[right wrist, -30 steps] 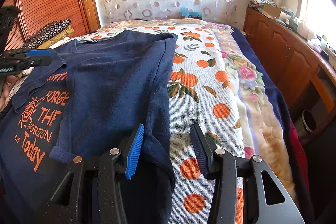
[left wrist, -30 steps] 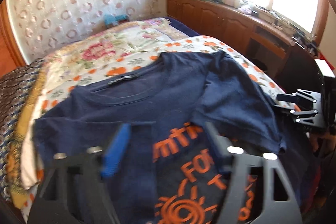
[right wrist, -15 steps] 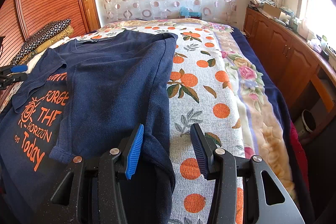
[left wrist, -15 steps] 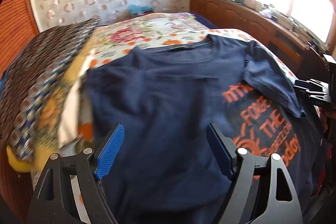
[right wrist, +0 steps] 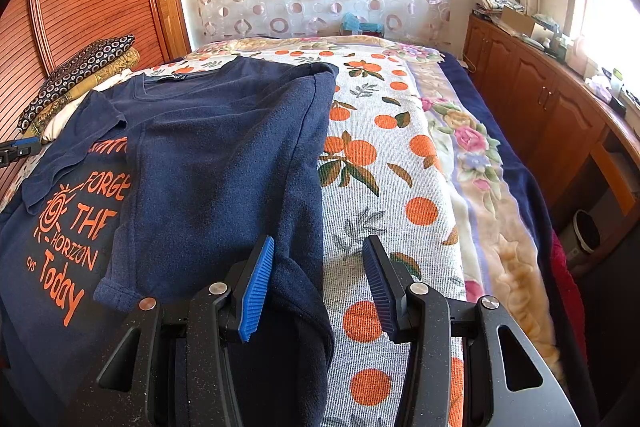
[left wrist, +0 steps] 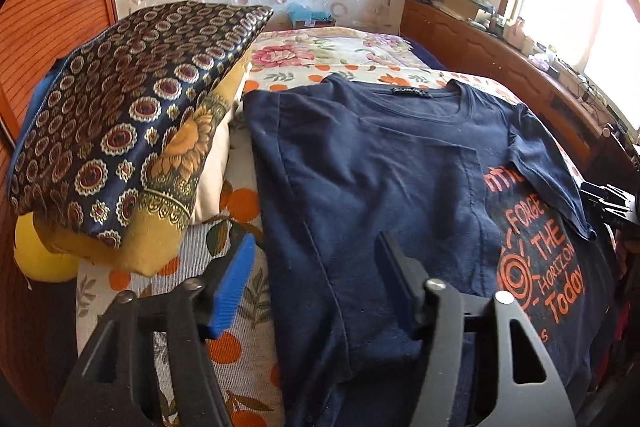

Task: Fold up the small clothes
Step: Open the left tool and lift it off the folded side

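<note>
Mid-fold: left gripper [left wrist: 314, 281] closing over T-shirt [left wrist: 372, 187] edge, lower centre; right gripper [right wrist: 318, 283] half-open, empty. Next: pinch, fold across.

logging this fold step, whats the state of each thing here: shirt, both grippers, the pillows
navy t-shirt: flat on the bedspread, both sides folded inward, one sleeve lying over the orange print
left gripper: jaws closing, shirt's folded edge between them, pads not yet pressing
right gripper: open, astride the shirt's other folded edge, gripping nothing
pillows: stacked beside the shirt
bedspread: spread flat
</note>
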Demonstrator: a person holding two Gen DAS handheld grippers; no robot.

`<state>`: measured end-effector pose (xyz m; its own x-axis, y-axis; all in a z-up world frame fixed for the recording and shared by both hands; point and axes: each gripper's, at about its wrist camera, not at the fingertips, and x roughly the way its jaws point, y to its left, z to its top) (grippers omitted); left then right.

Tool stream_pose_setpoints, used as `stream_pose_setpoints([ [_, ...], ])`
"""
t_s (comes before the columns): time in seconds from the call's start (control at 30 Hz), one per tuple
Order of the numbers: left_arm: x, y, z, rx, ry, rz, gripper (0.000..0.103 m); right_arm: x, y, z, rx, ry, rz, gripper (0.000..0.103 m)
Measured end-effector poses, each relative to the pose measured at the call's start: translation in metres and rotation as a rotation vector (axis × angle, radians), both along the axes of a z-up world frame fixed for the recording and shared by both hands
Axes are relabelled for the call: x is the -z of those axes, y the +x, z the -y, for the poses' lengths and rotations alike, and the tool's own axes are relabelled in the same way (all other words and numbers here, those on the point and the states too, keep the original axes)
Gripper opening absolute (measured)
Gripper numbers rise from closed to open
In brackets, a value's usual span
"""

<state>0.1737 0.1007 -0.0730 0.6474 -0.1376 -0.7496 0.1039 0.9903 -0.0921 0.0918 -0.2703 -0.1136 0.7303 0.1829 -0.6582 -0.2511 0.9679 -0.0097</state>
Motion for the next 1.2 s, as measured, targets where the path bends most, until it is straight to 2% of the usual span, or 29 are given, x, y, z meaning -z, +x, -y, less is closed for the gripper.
stream_pose_setpoints([
  [0.17, -0.007, 0.010, 0.009, 0.003, 0.026, 0.013, 0.056, -0.003, 0.004, -0.002, -0.025, -0.018, -0.018, 0.048],
  [0.3, -0.009, 0.029, 0.010, -0.019, 0.072, -0.002, 0.056, -0.018, 0.019, -0.004, -0.063, -0.032, -0.015, 0.048],
  [0.5, 0.002, 0.057, 0.012, -0.052, 0.114, -0.039, 0.053, -0.033, 0.065, -0.010, -0.106, -0.016, -0.017, 0.048],
  [0.7, 0.015, 0.069, 0.018, -0.081, 0.172, -0.058, 0.053, -0.024, 0.111, -0.007, -0.113, 0.015, -0.064, 0.048],
  [0.9, 0.017, 0.073, 0.015, -0.109, 0.141, -0.051, 0.053, -0.018, 0.139, -0.004, -0.129, 0.046, -0.081, 0.048],
  [1.1, 0.015, 0.077, 0.000, -0.142, 0.061, -0.074, 0.044, -0.015, 0.152, -0.006, -0.144, 0.077, -0.083, 0.048],
  [1.17, 0.015, 0.077, -0.002, -0.146, 0.060, -0.078, 0.042, -0.014, 0.156, -0.007, -0.148, 0.081, -0.084, 0.048],
  [1.2, 0.014, 0.078, -0.002, -0.147, 0.067, -0.077, 0.035, -0.014, 0.157, -0.008, -0.150, 0.083, -0.087, 0.048],
])
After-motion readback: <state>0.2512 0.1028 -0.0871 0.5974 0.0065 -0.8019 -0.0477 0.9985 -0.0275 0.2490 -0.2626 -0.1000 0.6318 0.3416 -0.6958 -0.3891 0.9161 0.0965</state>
